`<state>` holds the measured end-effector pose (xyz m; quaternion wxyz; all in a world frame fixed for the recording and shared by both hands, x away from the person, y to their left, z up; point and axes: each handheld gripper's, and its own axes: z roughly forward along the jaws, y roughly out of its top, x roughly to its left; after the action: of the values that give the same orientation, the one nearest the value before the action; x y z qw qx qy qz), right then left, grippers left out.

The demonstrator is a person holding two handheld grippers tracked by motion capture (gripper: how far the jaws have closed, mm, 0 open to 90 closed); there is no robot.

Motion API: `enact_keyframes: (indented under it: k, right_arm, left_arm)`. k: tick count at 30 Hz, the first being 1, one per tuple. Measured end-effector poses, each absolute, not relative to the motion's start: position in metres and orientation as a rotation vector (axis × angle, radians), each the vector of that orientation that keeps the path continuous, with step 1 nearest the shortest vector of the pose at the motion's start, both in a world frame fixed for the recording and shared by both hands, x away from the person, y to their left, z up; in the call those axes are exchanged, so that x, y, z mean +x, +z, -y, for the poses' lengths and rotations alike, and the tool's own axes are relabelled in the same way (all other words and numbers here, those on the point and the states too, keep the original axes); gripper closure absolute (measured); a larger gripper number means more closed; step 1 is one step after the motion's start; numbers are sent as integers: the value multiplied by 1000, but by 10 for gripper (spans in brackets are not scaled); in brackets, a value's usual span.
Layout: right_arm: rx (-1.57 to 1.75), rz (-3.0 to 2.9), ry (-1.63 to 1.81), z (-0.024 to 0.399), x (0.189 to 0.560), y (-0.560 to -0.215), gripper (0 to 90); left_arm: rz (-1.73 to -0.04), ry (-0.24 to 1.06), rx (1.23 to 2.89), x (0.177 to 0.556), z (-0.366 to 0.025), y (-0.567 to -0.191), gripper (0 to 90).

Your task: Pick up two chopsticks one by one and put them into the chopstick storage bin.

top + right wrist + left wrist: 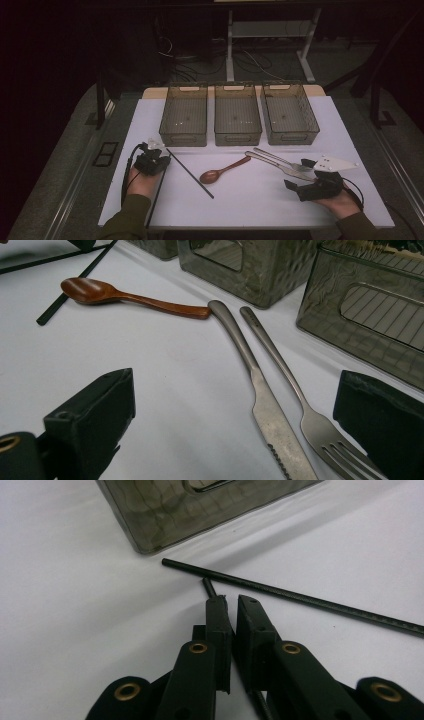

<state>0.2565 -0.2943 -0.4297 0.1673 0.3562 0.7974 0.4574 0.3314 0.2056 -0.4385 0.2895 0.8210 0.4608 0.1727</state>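
The left gripper (231,600) has its jaws pressed together on one thin black chopstick (209,586), pinching it near its far end, low on the white counter (250,200). The right gripper (235,430) stands spread over a steel knife (260,405) and fork (300,405). Beyond lie a second black chopstick (300,599), a brown wooden spoon (222,171) and three smoky plastic bins (238,116). The stick looks light, stiff and slippery; a grip nearer its middle would probably steady it.
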Motion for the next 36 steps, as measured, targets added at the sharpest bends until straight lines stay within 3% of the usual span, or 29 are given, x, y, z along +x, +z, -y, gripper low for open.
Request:
enact_keyframes:
  k: [14,16,18,25,36]
  right_arm:
    - [1014,-2268,1300,295,256,-430,25]
    - [1015,-2268,1302,295,256,-430,25]
    - [1016,-2268,1300,295,256,-430,25]
    - [1024,-2266,1303,296,256,-430,25]
    - [1025,-2261,1302,295,257,-430,26]
  left_arm:
    - [-1213,442,2202,333,-212,-438,848]
    - [-1209,456,2202,332,-214,-437,833]
    - [-1207,452,2171,328,-219,-433,752]
    - [-1185,422,2088,294,-237,-420,650]
    - [-1229,413,2056,239,-264,-428,687]
